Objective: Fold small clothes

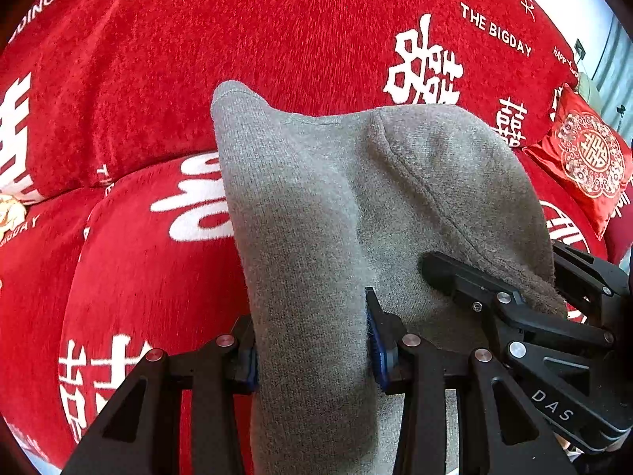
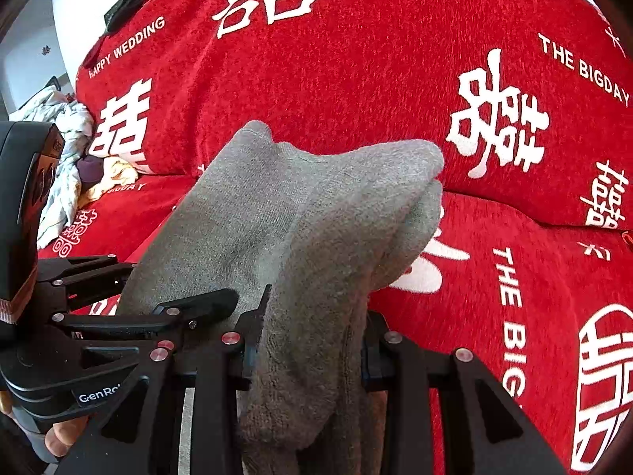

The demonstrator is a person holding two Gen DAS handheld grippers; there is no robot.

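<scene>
Sock (image 1: 316, 206), grey, held up in the air before a red sofa (image 1: 277, 39). Left gripper (image 1: 312, 344) and right gripper (image 2: 312, 340) each clamp it, side by side. To fold neatly, match cuff to toe and keep both grips firm.

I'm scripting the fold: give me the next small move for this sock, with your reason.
Probably lower it onto the red sofa cover. Both the left gripper and right gripper pinch the grey sock, which seems to hang doubled above it.
</scene>
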